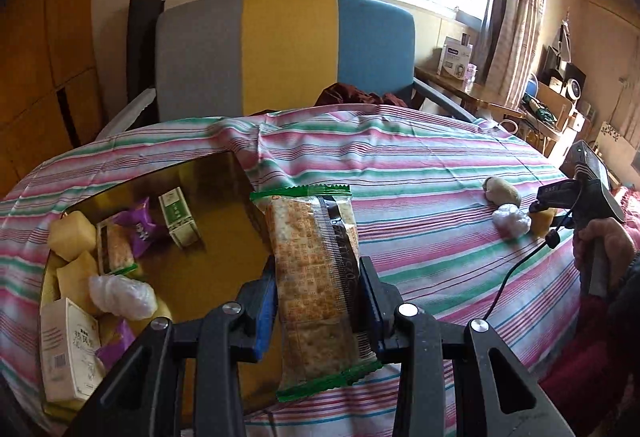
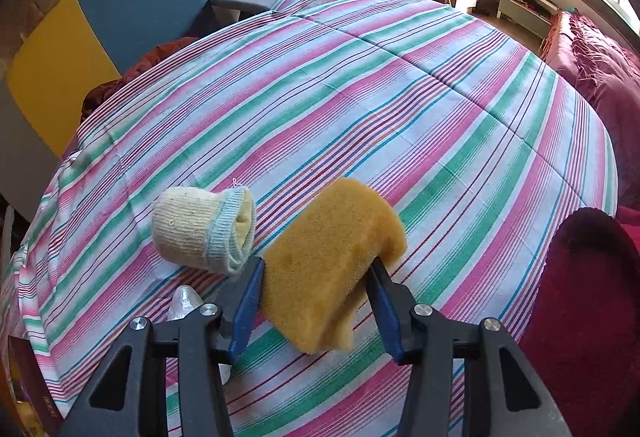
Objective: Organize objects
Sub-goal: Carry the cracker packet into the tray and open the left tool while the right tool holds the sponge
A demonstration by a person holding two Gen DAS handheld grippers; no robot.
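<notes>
At lower centre of the left wrist view, the left gripper (image 1: 320, 301) clamps a green-edged cracker packet (image 1: 316, 277) beside the gold tin tray (image 1: 224, 237); the right gripper (image 2: 318, 289), part-open, squeezes a yellow foam sponge (image 2: 332, 261) on the striped cloth (image 2: 360, 97).

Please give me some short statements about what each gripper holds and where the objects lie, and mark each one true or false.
1. The left gripper holds a cracker packet between its fingers. True.
2. The right gripper is empty. False: it is closed on a yellow sponge.
3. The rolled sock lies on the striped cloth, beside the sponge. True.
4. The gold tray holds nothing. False: it contains sponges, small boxes, purple packets and a cracker packet.
5. The cloth is plain white. False: it has pink, green and white stripes.
</notes>
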